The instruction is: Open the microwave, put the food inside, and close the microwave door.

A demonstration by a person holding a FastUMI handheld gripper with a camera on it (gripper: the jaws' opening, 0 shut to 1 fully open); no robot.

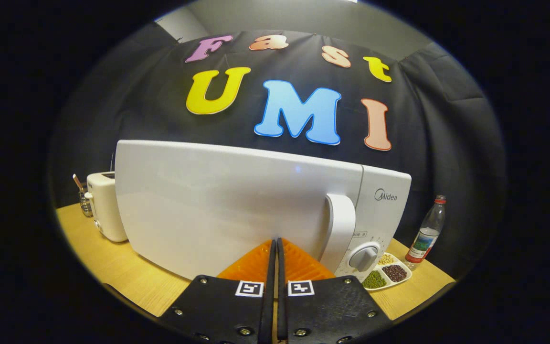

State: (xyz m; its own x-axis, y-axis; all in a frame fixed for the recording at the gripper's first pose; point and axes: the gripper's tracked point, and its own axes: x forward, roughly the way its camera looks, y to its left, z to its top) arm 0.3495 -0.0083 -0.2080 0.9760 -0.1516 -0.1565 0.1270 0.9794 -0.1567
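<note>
We see the microwave (237, 210) standing on the desk (112, 258), right in front of the gripper (275, 243). Its white door (217, 205) faces us, shut flush against the body with no view of the inside. The door's upright handle (341, 229) sits at the door's right side, just beyond the gripper's tips and a little to their right. Right of the handle is the control panel with a round dial (364, 257).

The gripper's two fingers (256, 265) lie pressed together with only a thin seam between them, and we see nothing held between them. Their tips point at the lower part of the door, very close to it; whether they touch it we cannot tell.

To the right of the microwave, at its lower corner, we see a white divided dish (401, 282) lying on the desk, with green beans, dark red beans and pale beans in separate compartments. Just beyond it stands a clear bottle (428, 231) with a red cap. On the left side of the microwave stands a cream toaster (105, 208), and behind that a small holder (84, 199) with sticks in it.
</note>
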